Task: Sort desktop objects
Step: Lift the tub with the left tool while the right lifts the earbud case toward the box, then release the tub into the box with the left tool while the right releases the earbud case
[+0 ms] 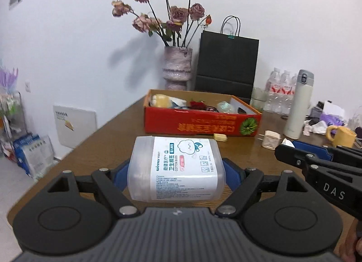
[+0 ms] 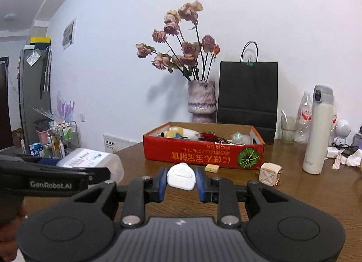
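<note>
1. Translucent plastic tub of cotton buds with a white printed label, lying on its side, clamped across its width between the blue pads of the left gripper, lifted above the brown wooden table and short of the box.
2. Probably light, with stiff but smooth, slippery walls; likely to twist if pinched near an end, so best held across the middle, as here.
3. Small white rounded plastic device pinched at its sides between the blue pads of the right gripper, jaws narrow around it, also off the table.
4. Judged light and hard, glossy enough to slide out; flat flanks the safest place to squeeze.
5. Open red cardboard box with a watermelon print straight ahead, already holding a soft toy and other small things, the likely destination.
6. Small yellow block and cream lattice-sided cube loose on the table just in front of the box.
7. Only in the left view: yellow mug at far right and the full label of the tub.
8. Only in the right view: the white device itself, seen whole, a grey cabinet and a cluttered rack at left; the tub shows there merely as a corner.
</note>
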`<state>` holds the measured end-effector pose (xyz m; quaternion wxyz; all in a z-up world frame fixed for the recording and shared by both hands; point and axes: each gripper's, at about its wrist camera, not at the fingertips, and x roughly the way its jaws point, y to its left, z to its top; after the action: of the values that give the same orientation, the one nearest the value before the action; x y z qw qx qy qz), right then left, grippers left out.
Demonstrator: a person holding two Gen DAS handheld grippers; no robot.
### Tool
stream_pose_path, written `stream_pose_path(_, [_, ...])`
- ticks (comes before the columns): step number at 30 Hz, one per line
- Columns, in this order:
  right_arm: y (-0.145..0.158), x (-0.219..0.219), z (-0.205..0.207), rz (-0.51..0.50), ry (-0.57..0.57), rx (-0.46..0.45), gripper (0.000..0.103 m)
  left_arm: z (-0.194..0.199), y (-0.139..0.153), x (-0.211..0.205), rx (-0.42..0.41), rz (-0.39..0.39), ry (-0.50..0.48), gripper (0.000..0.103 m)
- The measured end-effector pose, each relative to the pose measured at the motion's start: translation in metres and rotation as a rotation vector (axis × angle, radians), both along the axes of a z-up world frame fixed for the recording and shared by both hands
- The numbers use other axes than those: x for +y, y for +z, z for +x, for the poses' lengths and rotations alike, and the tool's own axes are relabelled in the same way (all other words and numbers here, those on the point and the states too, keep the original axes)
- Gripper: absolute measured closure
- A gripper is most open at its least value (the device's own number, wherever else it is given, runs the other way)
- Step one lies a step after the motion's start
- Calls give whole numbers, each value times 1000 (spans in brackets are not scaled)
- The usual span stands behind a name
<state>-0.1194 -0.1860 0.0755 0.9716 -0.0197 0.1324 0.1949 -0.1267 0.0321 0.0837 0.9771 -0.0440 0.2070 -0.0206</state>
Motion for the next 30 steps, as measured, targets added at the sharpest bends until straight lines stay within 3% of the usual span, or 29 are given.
stream_pose_path(9, [1, -14, 36, 12, -54, 42, 77, 32, 3, -2, 28, -21, 10, 20])
stream_pose_path(15, [26, -33, 106, 77, -107, 70, 77, 113, 33, -12, -11, -66, -56, 20])
stream_pose_path(18, [45, -38, 154, 89, -119, 98, 77, 177, 51, -21, -11, -81, -83, 20])
stream_pose_path(21, [58, -37, 214, 95, -101, 171, 77, 247, 53, -30, 122, -126, -106, 20])
stream_pose_path(25, [67, -31, 298, 34, -87, 284, 77, 328, 39, -52, 266, -58, -132, 20])
stream_pose_path(30, [43, -15, 392, -128, -59, 448, 77, 392, 6, -66, 418, 39, -121, 20])
